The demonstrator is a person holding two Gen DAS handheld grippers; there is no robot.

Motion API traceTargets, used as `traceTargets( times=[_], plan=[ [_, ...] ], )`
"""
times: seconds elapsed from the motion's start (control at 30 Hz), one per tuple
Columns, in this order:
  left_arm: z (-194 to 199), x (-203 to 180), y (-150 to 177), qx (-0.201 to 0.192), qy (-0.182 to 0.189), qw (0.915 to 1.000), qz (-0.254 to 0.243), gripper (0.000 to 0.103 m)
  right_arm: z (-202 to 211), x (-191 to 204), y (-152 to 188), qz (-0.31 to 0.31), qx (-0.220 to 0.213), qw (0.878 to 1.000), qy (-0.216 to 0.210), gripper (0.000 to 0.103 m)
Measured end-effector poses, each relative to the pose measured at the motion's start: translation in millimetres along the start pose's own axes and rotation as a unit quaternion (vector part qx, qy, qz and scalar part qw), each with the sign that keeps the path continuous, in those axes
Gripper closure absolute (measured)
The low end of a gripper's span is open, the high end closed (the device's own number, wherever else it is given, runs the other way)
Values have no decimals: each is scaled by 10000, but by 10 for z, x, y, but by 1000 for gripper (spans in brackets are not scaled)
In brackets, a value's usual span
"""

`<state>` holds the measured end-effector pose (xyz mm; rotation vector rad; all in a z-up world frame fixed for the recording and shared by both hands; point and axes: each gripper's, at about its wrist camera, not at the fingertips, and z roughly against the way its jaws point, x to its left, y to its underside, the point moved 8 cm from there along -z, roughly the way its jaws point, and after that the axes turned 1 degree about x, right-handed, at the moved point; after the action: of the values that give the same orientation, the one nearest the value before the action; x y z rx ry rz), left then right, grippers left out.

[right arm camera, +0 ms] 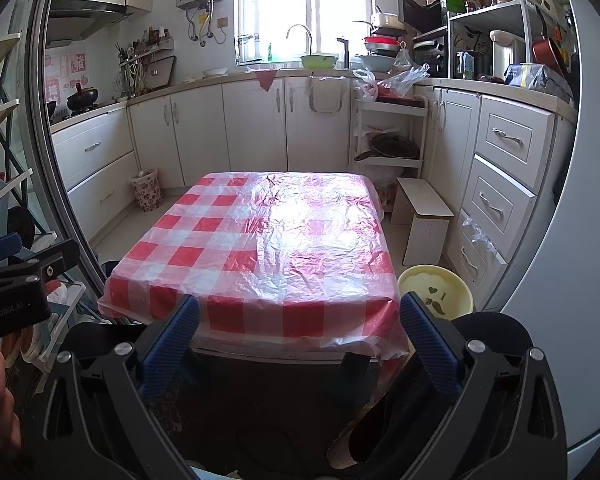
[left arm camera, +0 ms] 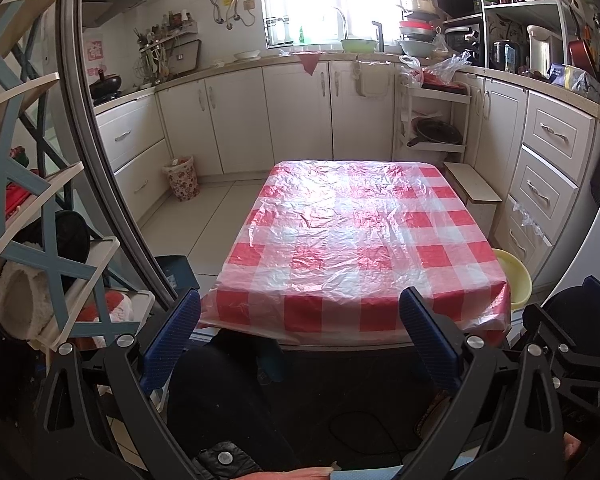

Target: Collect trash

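Red-and-white checked plastic sheet [left arm camera: 360, 232] covers the table, its long axis running away from both cameras toward the sink counter [left arm camera: 320, 54]. Both the left gripper [left arm camera: 300, 344] and the right gripper [right arm camera: 300, 344] hang before the near table edge, fingers spread wide, holding nothing. A flowered wastebasket [left arm camera: 181, 178] stands upright on the floor by the left cabinets; a yellow basin [right arm camera: 436, 292] sits beside the table's right corner.
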<state>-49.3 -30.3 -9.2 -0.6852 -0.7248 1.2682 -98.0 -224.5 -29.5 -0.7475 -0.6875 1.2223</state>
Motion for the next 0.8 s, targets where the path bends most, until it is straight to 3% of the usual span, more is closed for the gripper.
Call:
traceTargets(
  times=[0.43, 0.63, 0.8],
  plan=[
    [8, -13, 11, -4, -12, 10000, 17, 8, -13, 0, 7, 17, 25, 10000, -16, 7],
    [95, -27, -8, -256, -60, 9996, 33, 8, -18, -3, 14, 20, 29, 10000, -25, 7],
    [-47, -48, 30, 79, 115, 9999, -9, 8, -31, -15, 12, -11, 25, 10000, -33, 7]
  ],
)
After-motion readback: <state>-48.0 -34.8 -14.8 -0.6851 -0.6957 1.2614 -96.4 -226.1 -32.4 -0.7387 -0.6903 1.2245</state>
